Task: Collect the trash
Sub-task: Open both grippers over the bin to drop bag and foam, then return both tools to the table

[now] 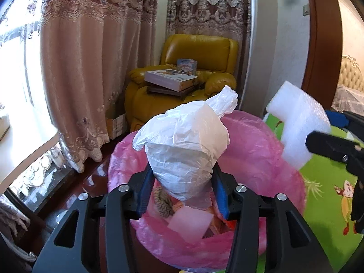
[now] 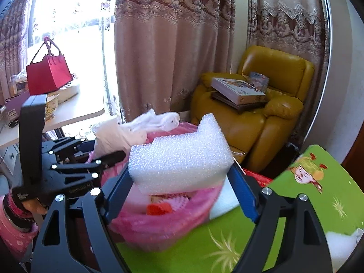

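Note:
A bin lined with a pink bag (image 1: 261,141) (image 2: 159,225) stands right below both grippers, with scraps lying inside. My left gripper (image 1: 182,168) is shut on a crumpled white plastic bag (image 1: 186,136), held upright over the bin's mouth with the blue pads against its sides. In the right wrist view the same bag (image 2: 113,134) shows at the left, above the bin's far rim. My right gripper (image 2: 182,168) holds a white foam block (image 2: 182,154) across its jaws over the bin, both pads touching its ends. The block (image 1: 298,122) also shows at the right of the left wrist view.
A green cartoon-printed surface (image 2: 307,182) (image 1: 325,193) lies beside the bin on the right. A yellow armchair (image 1: 198,52) (image 2: 273,113) with boxes on it stands behind, before long curtains (image 1: 91,68). A white table (image 2: 75,113) with a red handbag (image 2: 47,75) is at left.

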{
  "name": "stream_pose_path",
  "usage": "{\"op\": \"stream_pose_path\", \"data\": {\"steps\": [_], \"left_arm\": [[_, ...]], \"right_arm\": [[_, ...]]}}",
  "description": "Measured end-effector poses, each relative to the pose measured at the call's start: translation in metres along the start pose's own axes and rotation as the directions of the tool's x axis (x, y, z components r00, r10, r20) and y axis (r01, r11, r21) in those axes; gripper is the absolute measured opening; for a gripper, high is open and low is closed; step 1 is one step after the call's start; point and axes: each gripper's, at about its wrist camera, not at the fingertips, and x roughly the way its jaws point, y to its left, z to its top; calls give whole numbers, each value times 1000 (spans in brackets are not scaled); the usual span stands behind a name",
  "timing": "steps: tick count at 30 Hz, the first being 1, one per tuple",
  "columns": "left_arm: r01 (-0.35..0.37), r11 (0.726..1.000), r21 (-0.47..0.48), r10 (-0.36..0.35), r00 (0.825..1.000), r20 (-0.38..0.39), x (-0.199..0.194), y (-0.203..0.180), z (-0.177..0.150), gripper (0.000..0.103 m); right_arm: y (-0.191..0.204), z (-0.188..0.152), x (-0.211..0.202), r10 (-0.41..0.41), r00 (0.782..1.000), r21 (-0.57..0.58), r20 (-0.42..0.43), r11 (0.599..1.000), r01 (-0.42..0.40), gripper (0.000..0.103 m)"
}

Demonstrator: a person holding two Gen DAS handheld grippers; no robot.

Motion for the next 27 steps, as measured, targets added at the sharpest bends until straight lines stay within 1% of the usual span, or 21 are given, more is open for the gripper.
{"op": "stream_pose_path", "data": {"steps": [1, 2, 3, 4, 6, 9, 10, 12, 14, 15, 16, 17, 20, 21, 23, 24, 25, 27], "left_arm": [[-5, 1000, -6, 5, 1000, -2, 0, 2, -1, 55], [-9, 1000, -11, 9, 1000, -3, 0, 4, -2, 64], [-15, 1000, -16, 15, 1000, -3, -1, 6, -3, 70], [-27, 999, -23, 27, 1000, 3, -3, 7, -4, 78], [-39, 999, -28, 40, 999, 16, -7, 9, -5, 80], [-49, 999, -13, 49, 998, 26, -15, 2, -6, 88], [-54, 999, -3, 54, 998, 37, -19, -4, -5, 90], [-47, 999, 16, 46, 998, 53, -24, -14, -3, 91], [-16, 999, 32, 14, 997, 71, -32, -32, 0, 92], [3, 999, 37, -5, 997, 73, -33, -40, 1, 93], [42, 997, 59, -46, 996, 70, -35, -56, 1, 93], [63, 994, 83, -69, 995, 66, -36, -69, 1, 93], [121, 979, 165, -130, 990, 48, -35, -116, -1, 93], [154, 969, 192, -163, 986, 32, -33, -136, -2, 93], [205, 953, 222, -212, 977, 6, -29, -165, -4, 94], [239, 941, 238, -244, 970, -11, -27, -183, -5, 94], [259, 934, 246, -261, 965, -23, -25, -194, -6, 94], [312, 913, 263, -307, 950, -60, -19, -225, -9, 94]], "right_arm": [[1, 1, 1, -3, 1000, -1, 3, 1000, 3, 90], [0, 2, 1, -6, 1000, 1, 7, 1000, 5, 90], [0, 2, 0, -5, 1000, 4, 9, 1000, 5, 90], [1, 1, -1, -7, 1000, 3, 8, 1000, 7, 90], [0, -3, -7, -26, 1000, -12, 11, 1000, 26, 90], [-1, -13, -20, -53, 999, -31, 9, 998, 53, 90], [-3, -17, -26, -74, 997, -39, 9, 996, 74, 90], [-9, -28, -41, -115, 993, -54, 8, 992, 116, 90], [-22, -42, -59, -170, 985, -59, 0, 984, 170, 90], [-31, -50, -69, -201, 979, -54, -7, 978, 201, 90], [-40, -57, -77, -221, 975, -43, -14, 975, 220, 90], [-52, -66, -89, -250, 968, -23, -23, 968, 249, 90], [-92, -96, -121, -335, 941, 53, -59, 940, 338, 90], [-105, -106, -131, -351, 934, 84, -66, 931, 356, 90], [-136, -129, -156, -404, 910, 152, -92, 898, 413, 90], [-147, -139, -166, -419, 902, 177, -99, 885, 431, 90], [-163, -151, -181, -450, 886, 207, -114, 861, 464, 90], [-183, -169, -199, -487, 862, 234, -143, 830, 507, 90]]}}
